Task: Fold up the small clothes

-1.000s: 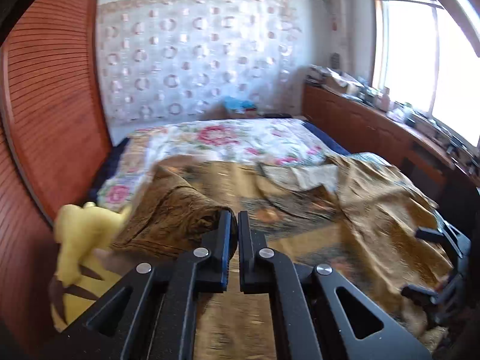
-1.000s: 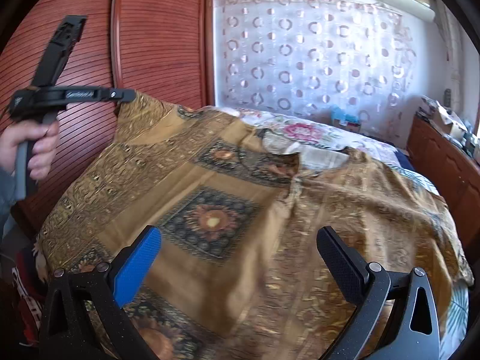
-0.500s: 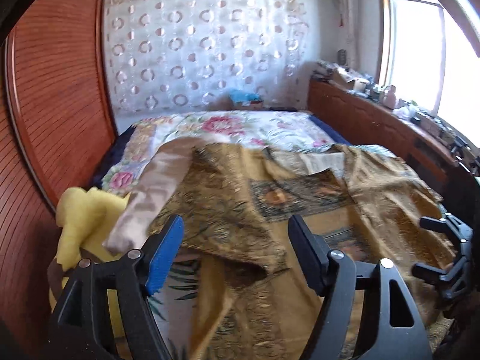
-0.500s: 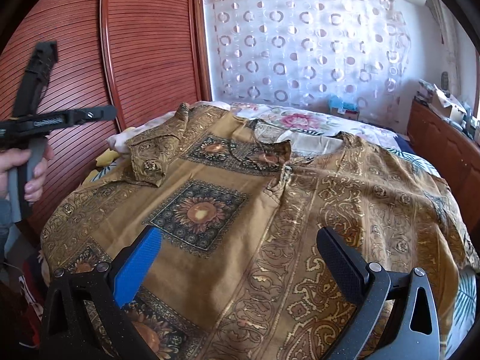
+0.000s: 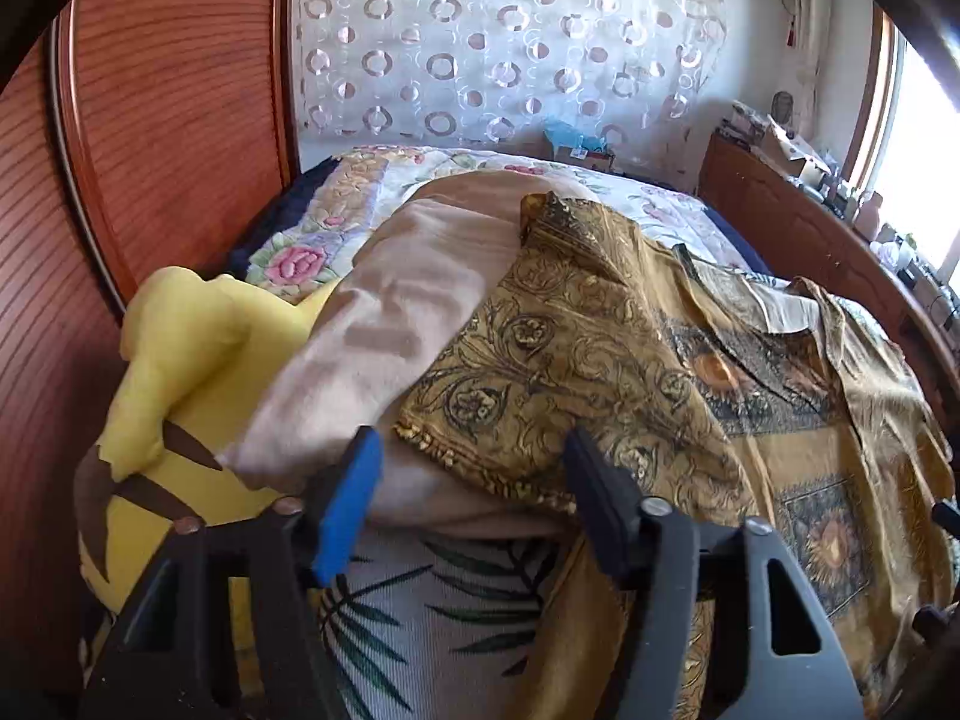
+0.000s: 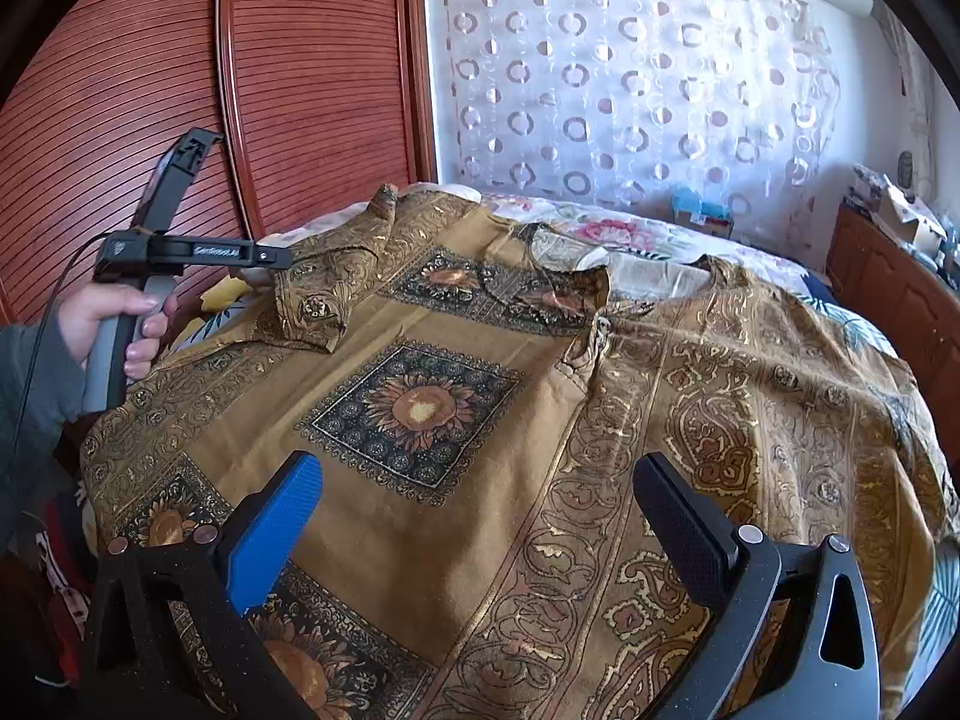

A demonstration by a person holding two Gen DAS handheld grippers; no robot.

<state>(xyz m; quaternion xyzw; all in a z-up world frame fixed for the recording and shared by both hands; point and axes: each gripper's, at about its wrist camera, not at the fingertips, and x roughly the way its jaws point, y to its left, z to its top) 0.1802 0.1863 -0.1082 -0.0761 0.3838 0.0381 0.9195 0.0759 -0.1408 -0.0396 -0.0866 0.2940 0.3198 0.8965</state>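
Observation:
A golden-brown shirt [image 6: 540, 420] printed with sunflower squares lies spread front-up on the bed. Its left sleeve [image 6: 318, 306] is folded inward over the chest. In the left wrist view the sleeve's fringed hem [image 5: 480, 462] lies between the fingers of my left gripper [image 5: 474, 486]. The jaws are closing, and the pads stand apart from the cloth on both sides. A hand holds that left gripper [image 6: 279, 258] at the shirt's left edge. My right gripper [image 6: 480, 516] hovers open over the shirt's lower front, with nothing between its fingers.
A yellow plush toy [image 5: 180, 360] and a beige pillow [image 5: 384, 330] lie left of the sleeve, against a red-brown slatted wardrobe door [image 6: 300, 90]. A floral bedspread [image 5: 360, 192] runs to the curtained wall. A cluttered wooden cabinet [image 5: 780, 210] lines the right side.
My left gripper opened and let the raised sleeve drop folded onto the shirt. It then sank toward the sleeve's hem with narrower jaws. The right gripper stayed put.

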